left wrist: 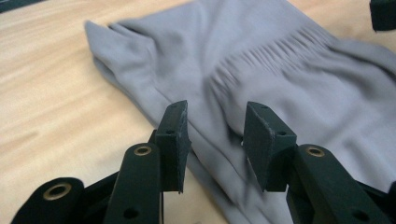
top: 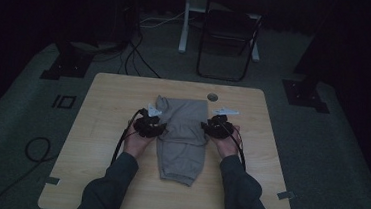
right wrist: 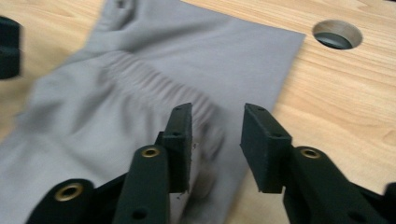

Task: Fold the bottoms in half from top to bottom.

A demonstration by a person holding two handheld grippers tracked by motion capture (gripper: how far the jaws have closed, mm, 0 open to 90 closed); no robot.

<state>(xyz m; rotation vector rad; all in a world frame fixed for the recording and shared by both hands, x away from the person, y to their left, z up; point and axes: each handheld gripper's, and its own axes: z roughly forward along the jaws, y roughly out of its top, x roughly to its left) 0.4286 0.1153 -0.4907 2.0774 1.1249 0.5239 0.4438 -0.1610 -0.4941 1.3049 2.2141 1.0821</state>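
High view: left tongs (top: 158, 124) and right tongs (top: 208, 127) are flanking folded grey sweatpants (top: 182, 139) on the surface (top: 106, 128), both parted and empty, apparently just after a fold.

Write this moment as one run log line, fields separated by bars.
item: grey folded garment on table | left claw: open, above garment | right claw: open, above garment | held: nothing

Wooden table (top: 105, 143) (round hole (top: 212, 96)), folding chair (top: 229, 32), perhaps floor cables (top: 137, 55)
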